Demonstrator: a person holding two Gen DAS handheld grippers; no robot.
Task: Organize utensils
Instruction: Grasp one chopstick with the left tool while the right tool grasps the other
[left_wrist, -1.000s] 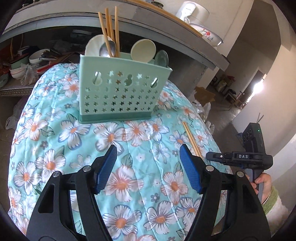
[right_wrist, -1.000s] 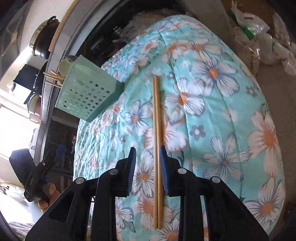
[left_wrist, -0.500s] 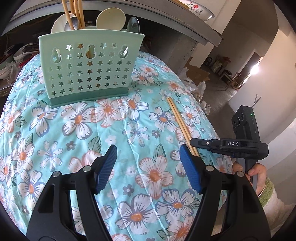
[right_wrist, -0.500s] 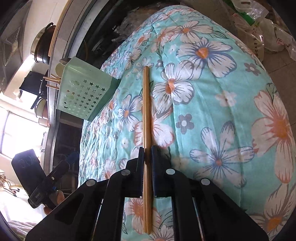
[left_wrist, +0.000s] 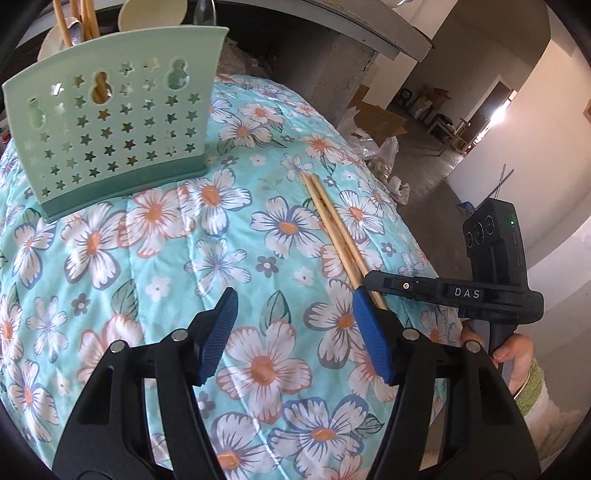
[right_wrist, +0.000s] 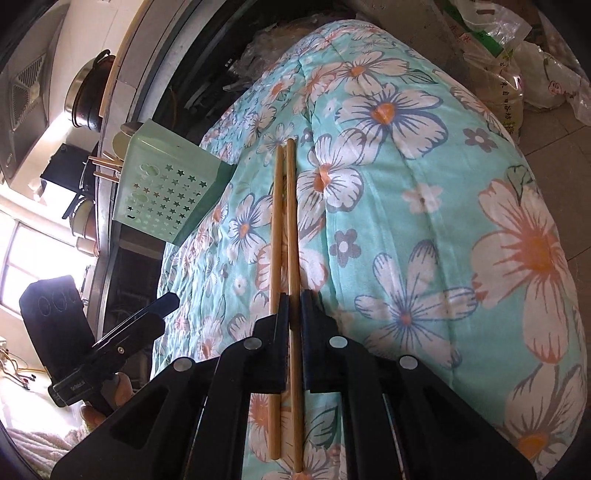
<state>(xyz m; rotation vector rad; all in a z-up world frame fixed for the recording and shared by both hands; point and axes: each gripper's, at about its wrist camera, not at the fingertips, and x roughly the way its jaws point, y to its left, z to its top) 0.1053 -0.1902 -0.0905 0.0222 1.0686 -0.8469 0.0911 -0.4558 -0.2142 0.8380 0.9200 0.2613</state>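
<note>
The right claw (right_wrist: 291, 314) is clenched on a pair of wooden chopsticks (right_wrist: 286, 221), its two black fingers pressed together around them at about mid-length. One stick runs straight through the narrow slot between the pads; the other lies tight against the left finger (whether it is truly pinched or only resting alongside cannot be told from the right wrist view). The thin ends reach forward over the floral cloth (right_wrist: 424, 240), and the butt ends stick out behind the fingers toward the camera. In the left wrist view the same chopsticks (left_wrist: 332, 225) lie slanted on the cloth, with the right claw (left_wrist: 373, 280) closed on their near end.

The left claw (left_wrist: 293, 336) is released, its blue pads (left_wrist: 218, 332) spread wide with nothing between them, hovering above the cloth near the right claw's tip.

Farther out, a mint-green utensil holder (left_wrist: 110, 125) with star-shaped holes stands upright on the cloth, well apart from the gripped pair and to their left. More chopsticks (left_wrist: 74, 22) and pale spoons (left_wrist: 147, 14) rise from its top. The cloth, turquoise with white and orange flowers, covers a rounded table. Beyond it a grey concrete counter (left_wrist: 351, 33) crosses the background.
</note>
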